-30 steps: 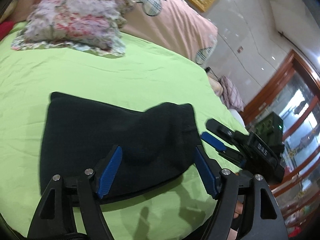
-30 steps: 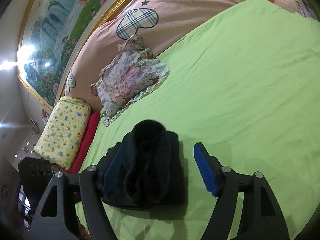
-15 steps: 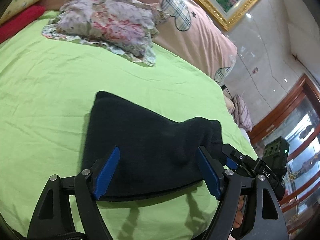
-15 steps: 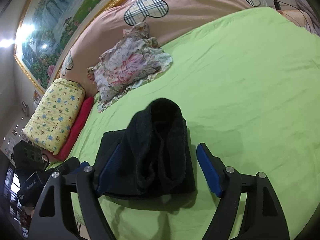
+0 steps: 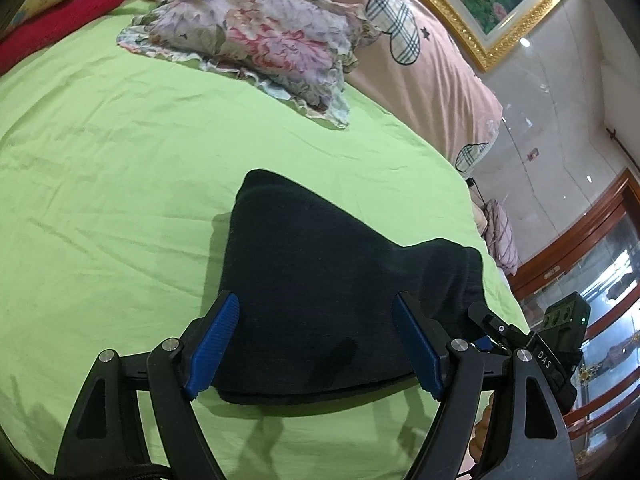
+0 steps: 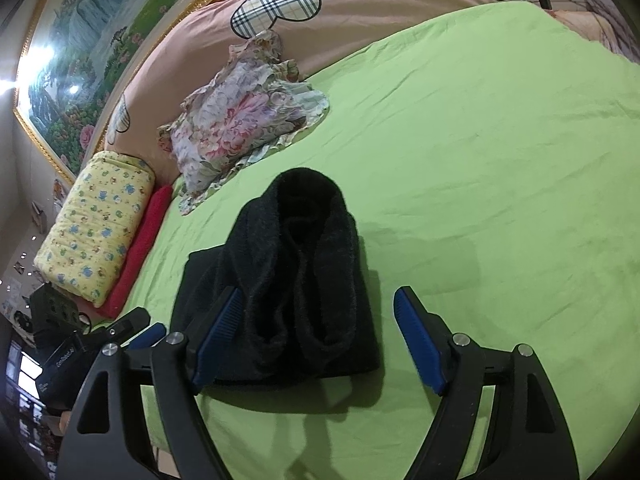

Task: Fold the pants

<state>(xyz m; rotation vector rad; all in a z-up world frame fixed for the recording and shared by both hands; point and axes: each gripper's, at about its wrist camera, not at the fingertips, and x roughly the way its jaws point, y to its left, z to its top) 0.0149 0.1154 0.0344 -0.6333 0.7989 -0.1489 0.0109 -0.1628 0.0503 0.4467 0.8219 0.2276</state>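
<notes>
Here the black pants (image 5: 320, 288) are seen folded into a compact bundle on the green bed sheet (image 5: 100, 168), lying directly ahead of the left tool (image 5: 316, 340), between its blue pads (image 5: 214, 340). The left tool is spread wide, nothing pinched. The right tool (image 6: 320, 336) is likewise spread, nothing gripped; the bundle (image 6: 288, 280) is placed just ahead of it, toward its left finger, whose pad sits against the fabric edge. A rolled fold is seen on top from the right wrist view. A floral pillow (image 5: 260, 40) is seen well beyond the pants, a yellow pillow (image 6: 96, 224) far to the left.
</notes>
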